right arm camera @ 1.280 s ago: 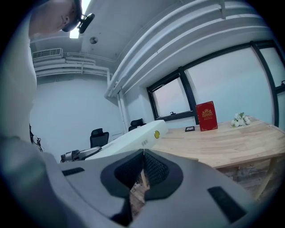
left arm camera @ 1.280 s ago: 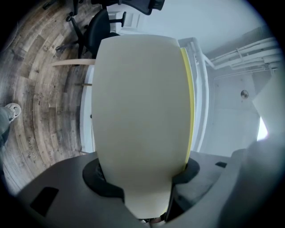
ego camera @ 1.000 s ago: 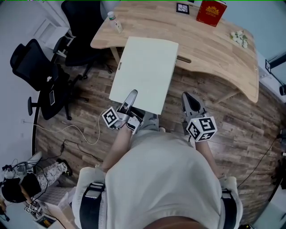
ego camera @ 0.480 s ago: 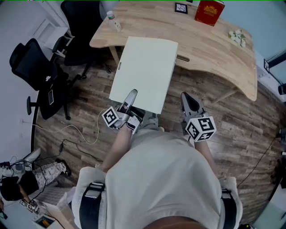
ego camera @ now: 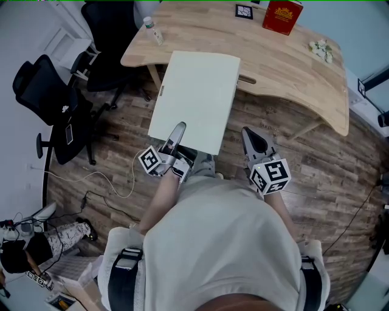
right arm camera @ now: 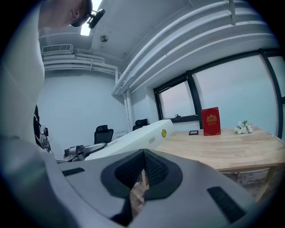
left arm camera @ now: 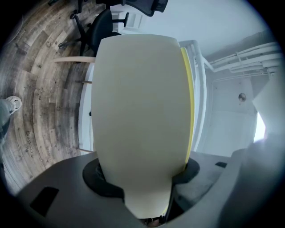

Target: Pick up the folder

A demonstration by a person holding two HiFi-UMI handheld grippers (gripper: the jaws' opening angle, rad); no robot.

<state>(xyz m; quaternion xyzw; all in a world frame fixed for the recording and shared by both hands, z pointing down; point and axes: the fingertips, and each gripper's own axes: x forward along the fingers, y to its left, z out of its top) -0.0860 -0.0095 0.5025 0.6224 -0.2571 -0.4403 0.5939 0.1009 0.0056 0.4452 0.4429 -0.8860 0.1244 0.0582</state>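
Clamping the folder (ego camera: 194, 97) by its near edge, your left claw (ego camera: 178, 130) holds it stretching ahead toward the bench (ego camera: 292, 67) (it looks light, stiff, probably slick, so grip deep, mid-edge). Your right claw (ego camera: 250, 136) is closed, empty.

Bare floor (ego camera: 316, 164) right of the folder (ego camera: 194, 100) gives clear passage toward the table (ego camera: 285, 67); chairs (ego camera: 55, 103) block the left; bottle (ego camera: 152, 29) and red book (ego camera: 278, 16) occupy the table's far side.

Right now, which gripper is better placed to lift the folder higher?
Left. The left gripper is clamped on the near edge of the folder, while the right gripper sits off to the side, jaws together and holding nothing.
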